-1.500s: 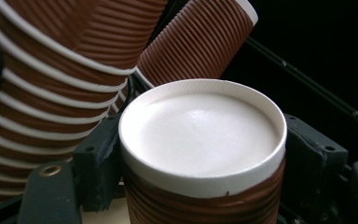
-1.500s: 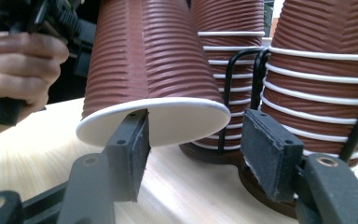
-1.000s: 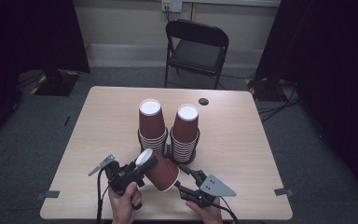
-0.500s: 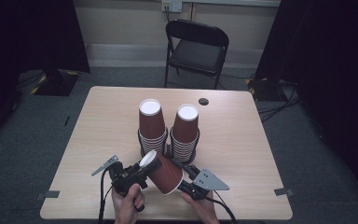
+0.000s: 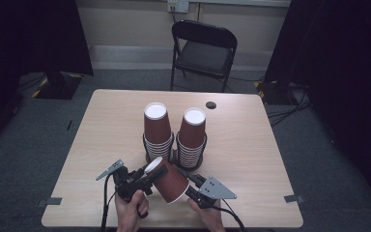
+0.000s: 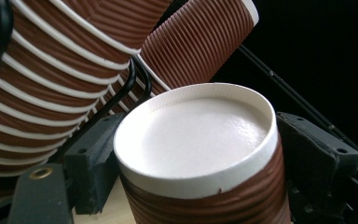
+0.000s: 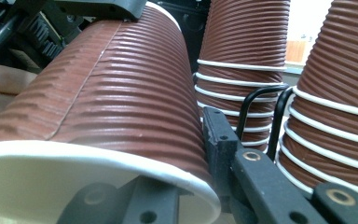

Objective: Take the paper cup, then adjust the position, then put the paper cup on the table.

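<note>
A brown ribbed paper cup (image 5: 171, 181) hangs tilted above the table's front edge, white base up and to the left. My left gripper (image 5: 149, 172) has that base (image 6: 196, 135) between its jaws. They have just been opening and stand close beside its sides. My right gripper (image 5: 190, 188) has just been closing and is shut on the cup's wide mouth end (image 7: 98, 126), one finger (image 7: 216, 140) against the ribbed wall. Behind stand two stacks of upturned cups, the left stack (image 5: 157, 128) and the right stack (image 5: 193, 133), each in a black wire holder (image 5: 146, 151).
The light wooden table (image 5: 101, 125) carries a small dark round thing (image 5: 211, 105) near its far edge. A black folding chair (image 5: 203, 46) stands behind the table. Dark curtains hang at both sides, and cables lie on the grey floor at right.
The right gripper has come in from the right and closed round the cup's mouth end. The cup has shifted slightly right and down. The left hand has stayed put.
</note>
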A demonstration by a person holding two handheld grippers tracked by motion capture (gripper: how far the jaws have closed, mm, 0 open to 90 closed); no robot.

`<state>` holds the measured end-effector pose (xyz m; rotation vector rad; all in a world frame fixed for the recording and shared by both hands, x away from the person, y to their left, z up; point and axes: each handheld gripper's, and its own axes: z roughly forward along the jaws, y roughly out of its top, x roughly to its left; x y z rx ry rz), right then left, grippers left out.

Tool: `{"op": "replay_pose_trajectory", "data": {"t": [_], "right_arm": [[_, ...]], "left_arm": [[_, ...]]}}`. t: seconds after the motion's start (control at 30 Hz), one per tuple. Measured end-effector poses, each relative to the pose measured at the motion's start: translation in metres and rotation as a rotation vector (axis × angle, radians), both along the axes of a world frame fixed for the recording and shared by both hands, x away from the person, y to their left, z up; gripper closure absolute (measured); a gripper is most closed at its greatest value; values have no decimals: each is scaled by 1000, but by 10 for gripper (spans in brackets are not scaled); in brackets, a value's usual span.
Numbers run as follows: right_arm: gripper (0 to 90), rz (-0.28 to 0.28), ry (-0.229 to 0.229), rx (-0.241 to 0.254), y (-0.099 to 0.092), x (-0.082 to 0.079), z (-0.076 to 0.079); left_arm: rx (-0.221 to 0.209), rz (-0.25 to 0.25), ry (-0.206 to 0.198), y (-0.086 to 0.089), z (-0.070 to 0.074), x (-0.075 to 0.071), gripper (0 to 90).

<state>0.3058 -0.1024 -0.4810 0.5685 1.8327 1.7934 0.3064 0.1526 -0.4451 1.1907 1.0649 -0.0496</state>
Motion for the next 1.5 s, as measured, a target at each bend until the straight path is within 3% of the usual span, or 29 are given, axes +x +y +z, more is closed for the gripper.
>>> {"op": "replay_pose_trajectory", "data": {"t": [0.23, 0.53, 0.57, 0.6, 0.63, 0.7, 0.8, 0.9, 0.93, 1.0, 1.07, 1.1, 1.13, 1.17, 1.37, 1.5], "right_arm": [[855, 4, 16, -3, -1, -1, 1], [856, -9, 47, -19, -8, -2, 2], [856, -12, 60, -27, -8, -2, 1], [856, -11, 68, -35, -8, -1, 1], [857, -16, 81, -40, -8, 0, 0], [857, -16, 101, -58, -9, 1, -1], [857, -19, 123, -72, -9, 1, -1], [857, -20, 160, -87, -11, 0, -1], [857, -19, 167, -90, -12, 0, -1], [856, -26, 191, -104, -13, 0, -2], [856, -32, 207, -115, -14, 1, -2], [856, -31, 215, -121, -14, 2, -2], [856, -31, 215, -121, -14, 2, -2], [856, -35, 232, -133, -15, 2, -2], [856, -21, 267, -156, -18, 6, -2], [854, -4, 285, -166, -20, 8, -1]], "left_arm": [[40, 22, -19, 2, 6, 4, 187], [48, 47, -61, 8, 11, 6, 176], [124, 73, -106, 11, 13, 7, 173], [151, 83, -121, 12, 13, 7, 176], [141, 90, -121, 12, 14, 7, 184], [182, 97, -142, 15, 15, 7, 170], [204, 104, -160, 16, 14, 7, 158], [259, 106, -224, 16, 10, 7, 160], [259, 106, -224, 16, 10, 7, 156], [311, 145, -224, 17, 6, 6, 173], [323, 160, -222, 17, 5, 6, 205], [361, 182, -238, 18, 4, 7, 189], [361, 182, -238, 18, 4, 7, 167], [392, 190, -262, 19, 4, 6, 158], [522, 183, -328, 19, 7, 2, 223], [597, 194, -345, 17, 5, 0, 240]]}}
